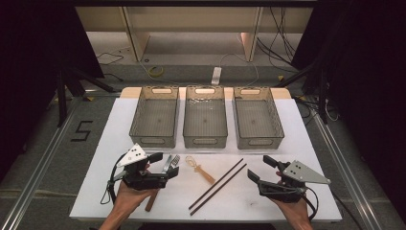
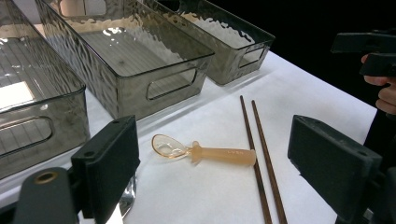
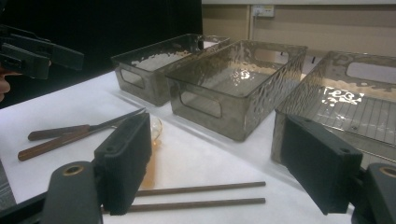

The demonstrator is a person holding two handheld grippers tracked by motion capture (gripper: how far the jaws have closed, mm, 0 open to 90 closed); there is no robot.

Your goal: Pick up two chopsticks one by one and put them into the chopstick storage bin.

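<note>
altogether, three see-through bins (image 1: 205,122) are being kept in a row at the far side of the white table (image 1: 297,143). nearer, two dark chopsticks (image 1: 218,186) are being shown side by side, just beside one amber spoon (image 1: 201,169). one fork (image 1: 174,160) and one knife (image 1: 166,163) are being partly covered by the left gripper (image 1: 164,164), whose jaws are being held wide apart with nothing between them. the right gripper (image 1: 261,168) is likewise being held wide open and empty, right of the chopsticks.
</note>
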